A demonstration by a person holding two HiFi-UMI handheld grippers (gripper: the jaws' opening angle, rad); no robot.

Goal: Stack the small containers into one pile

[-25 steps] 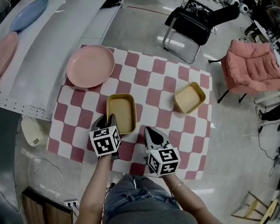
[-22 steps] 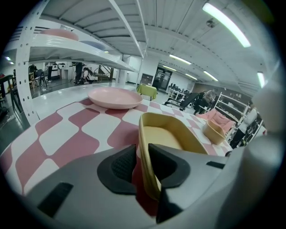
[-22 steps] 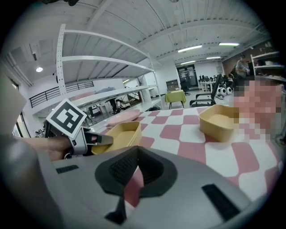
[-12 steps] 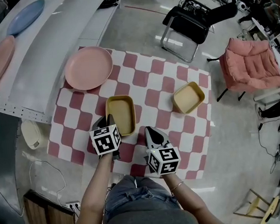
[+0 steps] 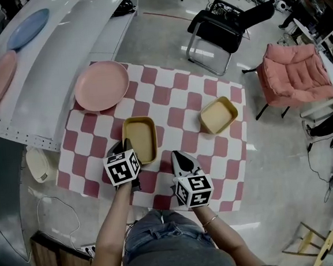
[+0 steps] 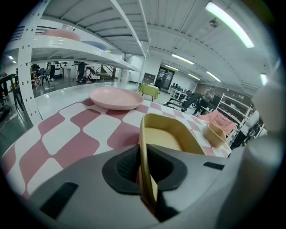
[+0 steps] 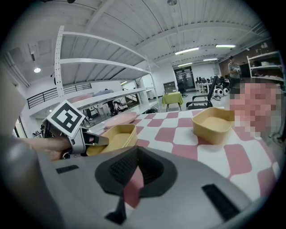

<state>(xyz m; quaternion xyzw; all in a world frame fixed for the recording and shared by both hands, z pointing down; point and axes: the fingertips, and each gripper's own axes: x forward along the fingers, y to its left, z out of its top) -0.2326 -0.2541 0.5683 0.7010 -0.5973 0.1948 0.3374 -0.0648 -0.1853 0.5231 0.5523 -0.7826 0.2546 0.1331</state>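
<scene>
Open checked mat (image 5: 179, 112) lies between the near container (image 5: 139, 139) and the far container (image 5: 218, 115); the pink plate (image 5: 101, 86) sits well aside.

container (image 5: 139, 139) left, second container (image 5: 217, 115) right, plate (image 5: 101, 86) behind

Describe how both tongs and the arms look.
The left tongs and right tongs: grey pointed bodies, black ribbed pads, each carrying a white cube with black square markers. Arms sleeveless; thin bracelet on right wrist. Left jaws are closing on the wall of the yellow container.
</scene>
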